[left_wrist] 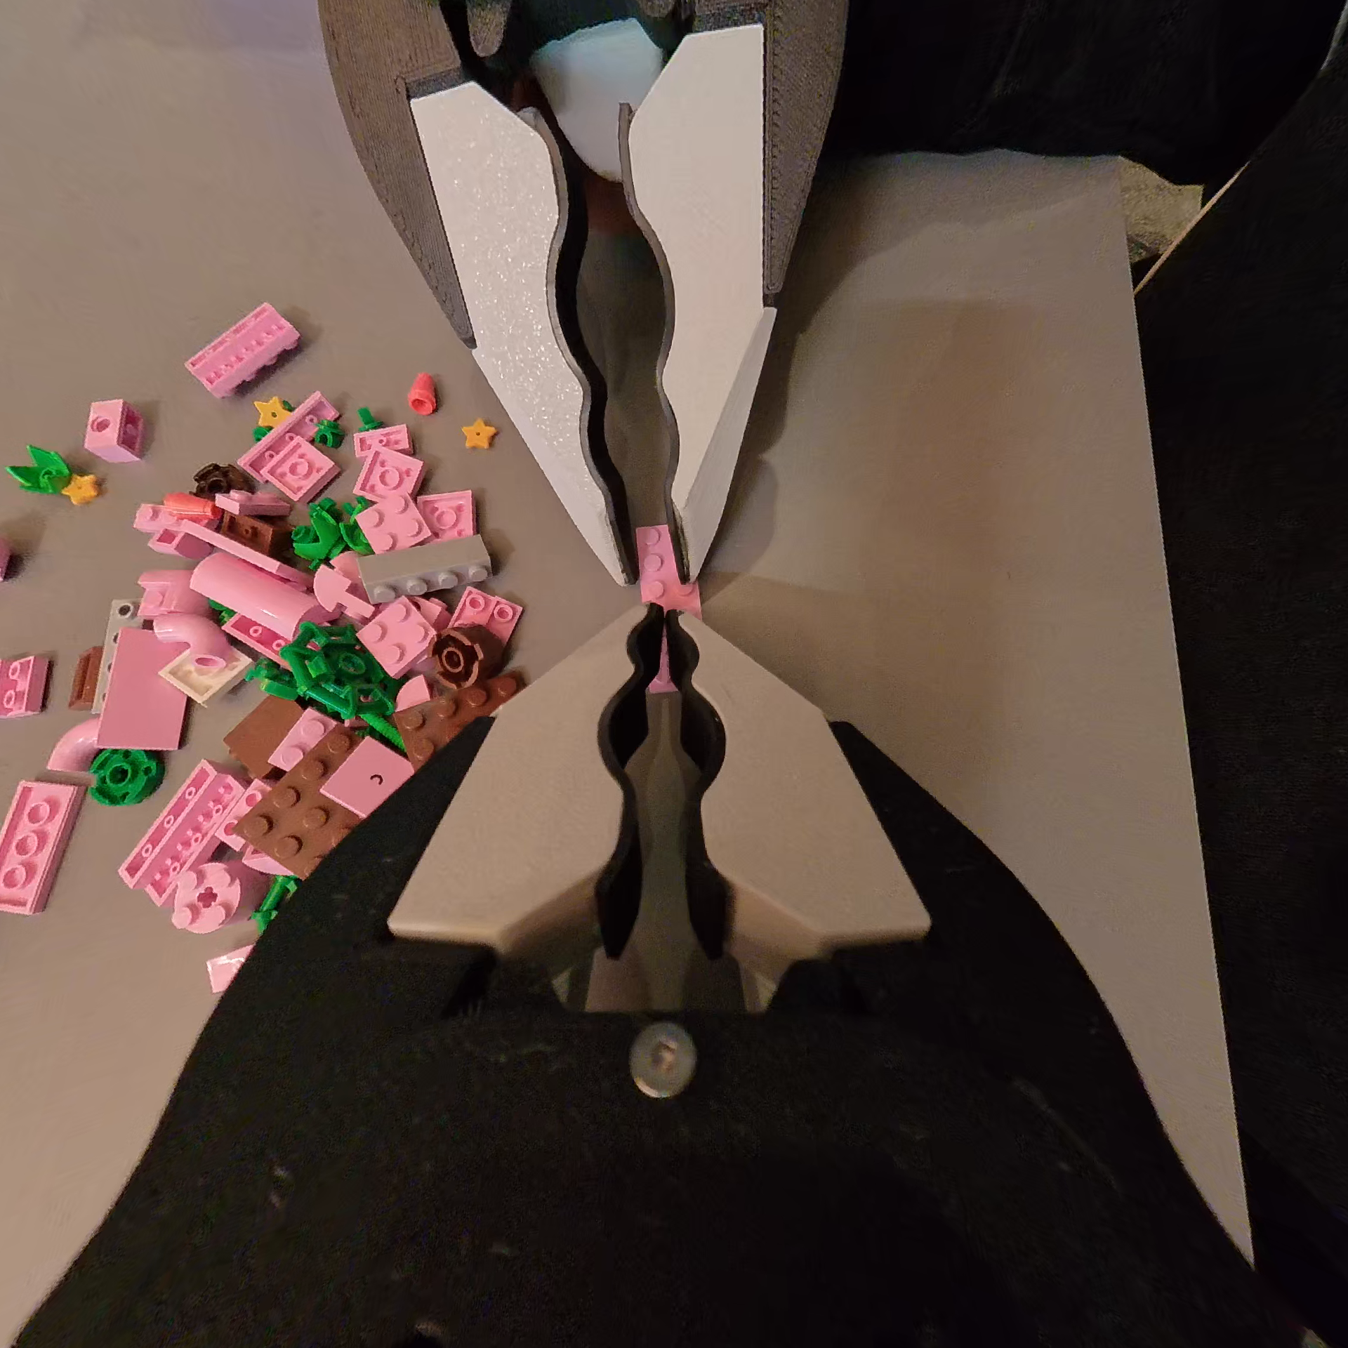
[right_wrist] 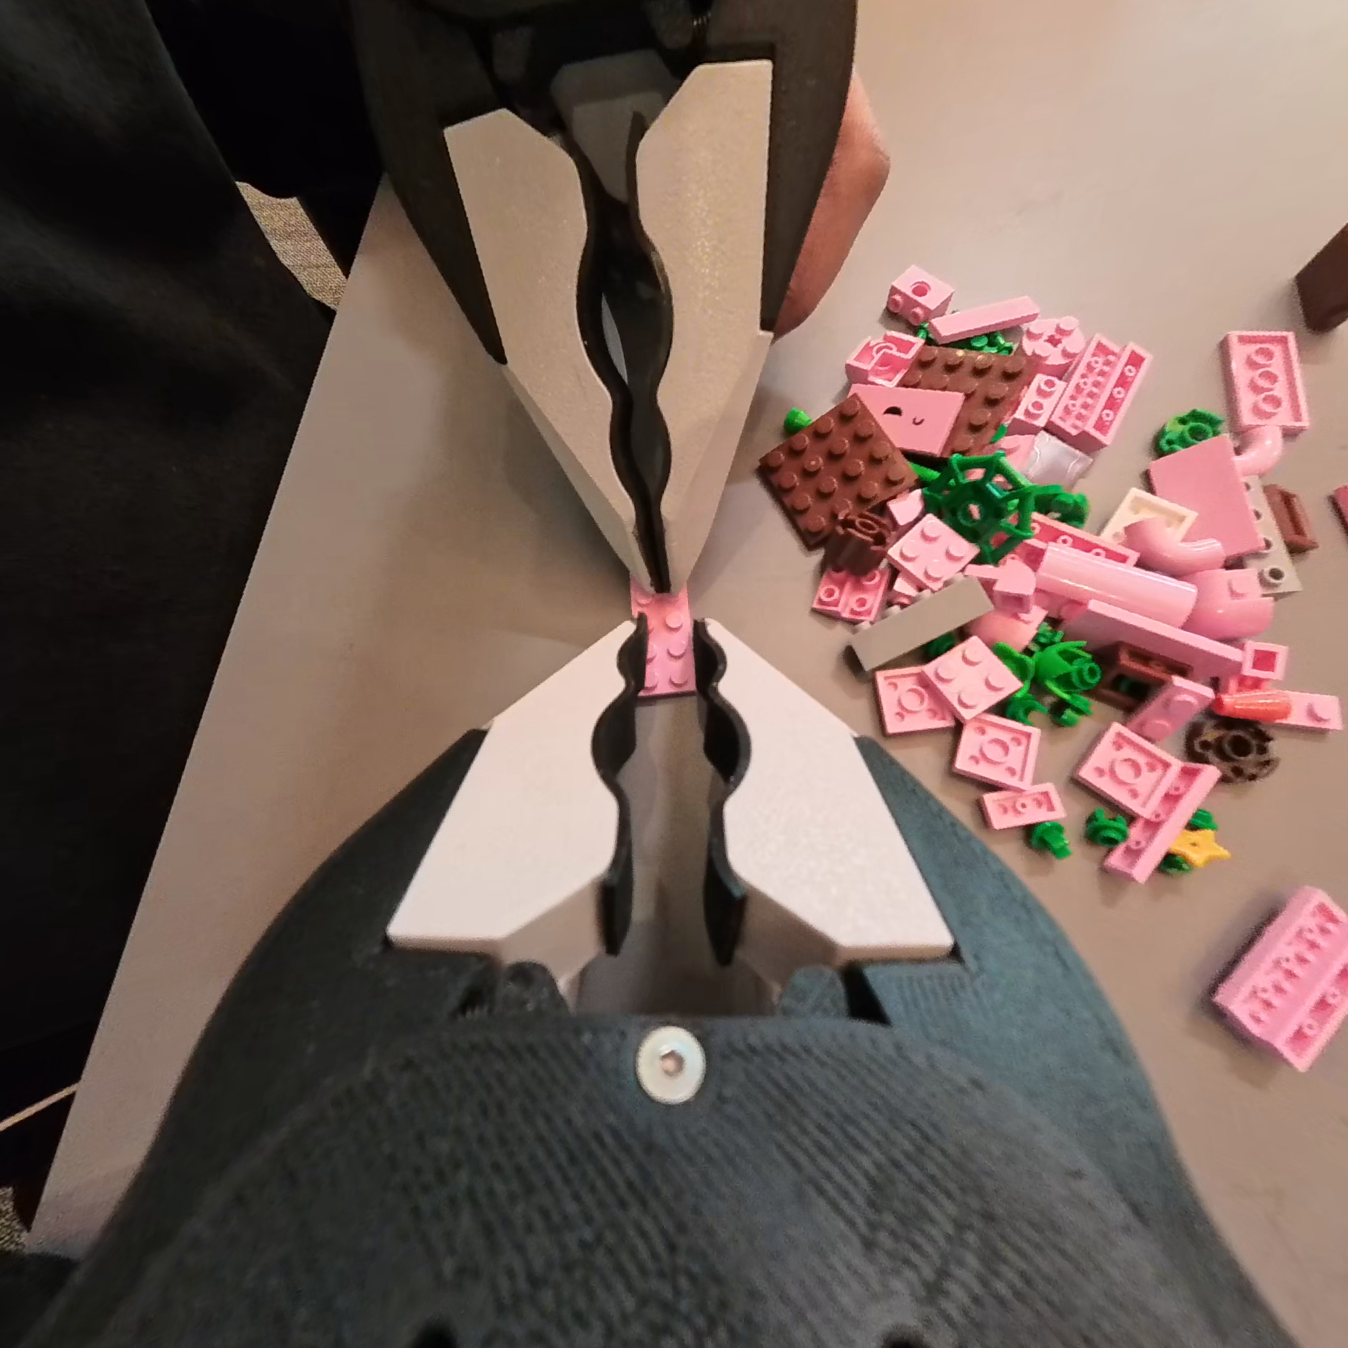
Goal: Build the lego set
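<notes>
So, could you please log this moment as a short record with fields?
left gripper: shut on a small pink plate, held edge-on
right gripper: shut on a pink plate, studs facing the camera
contact: the two pink pieces meet between the opposing fingertips, above the table
loose bricks: heap of pink, brown and green parts on the grey table, to the side of both grippers
brown plate: in the heap, untouched

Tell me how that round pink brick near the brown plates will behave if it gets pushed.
The round pink brick lies on its side against the pile, so a push would probably roll it. It looks hard and stiff, unlikely to deform. Small plastic, probably light, so it may skid on the smooth grey table.
</notes>
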`<state>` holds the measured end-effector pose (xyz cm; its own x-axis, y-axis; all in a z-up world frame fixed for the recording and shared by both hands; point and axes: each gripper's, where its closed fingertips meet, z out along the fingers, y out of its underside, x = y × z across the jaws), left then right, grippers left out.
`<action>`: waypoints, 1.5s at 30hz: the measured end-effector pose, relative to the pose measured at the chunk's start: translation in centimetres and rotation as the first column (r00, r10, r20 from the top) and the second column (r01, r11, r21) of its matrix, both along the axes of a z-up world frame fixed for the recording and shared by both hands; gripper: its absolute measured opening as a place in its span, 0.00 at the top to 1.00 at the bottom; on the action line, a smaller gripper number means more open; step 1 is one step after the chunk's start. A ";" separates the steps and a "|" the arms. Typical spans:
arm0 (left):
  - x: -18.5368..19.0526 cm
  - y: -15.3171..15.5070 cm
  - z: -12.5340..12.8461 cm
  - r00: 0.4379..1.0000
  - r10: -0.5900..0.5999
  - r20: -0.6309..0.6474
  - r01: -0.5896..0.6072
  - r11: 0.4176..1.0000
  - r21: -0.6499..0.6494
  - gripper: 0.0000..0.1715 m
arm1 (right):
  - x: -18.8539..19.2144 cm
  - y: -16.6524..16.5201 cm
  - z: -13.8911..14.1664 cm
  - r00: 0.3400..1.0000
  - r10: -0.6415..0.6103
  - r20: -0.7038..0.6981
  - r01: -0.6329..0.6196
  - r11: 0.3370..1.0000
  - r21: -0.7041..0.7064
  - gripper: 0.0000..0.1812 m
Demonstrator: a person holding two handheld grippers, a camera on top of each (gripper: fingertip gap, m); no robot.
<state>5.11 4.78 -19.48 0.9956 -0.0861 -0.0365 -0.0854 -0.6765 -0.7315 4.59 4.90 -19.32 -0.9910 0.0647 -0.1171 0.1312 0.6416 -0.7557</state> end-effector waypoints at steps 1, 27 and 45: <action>0.0 0.0 0.0 1.000 0.000 0.001 0.000 1.000 0.000 1.00 | 0.0 0.0 0.0 1.000 0.000 0.000 0.000 1.000 0.000 0.94; -2.0 0.0 1.4 0.983 0.112 0.144 -0.125 0.989 0.085 0.90 | -1.6 1.3 1.7 0.996 -0.090 0.014 0.090 0.993 -0.073 0.92; -5.2 -0.8 -0.4 0.962 0.217 -0.165 -0.222 0.975 -0.015 0.95 | -5.1 1.9 -0.3 0.960 -0.279 -0.028 0.280 0.960 0.020 0.99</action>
<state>-0.06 3.99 -19.92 0.9714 0.1298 -0.1988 -0.0472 -0.7152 -0.6973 -0.53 6.82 -19.64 -0.9356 0.3419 -0.0882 0.2895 0.5999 -0.7459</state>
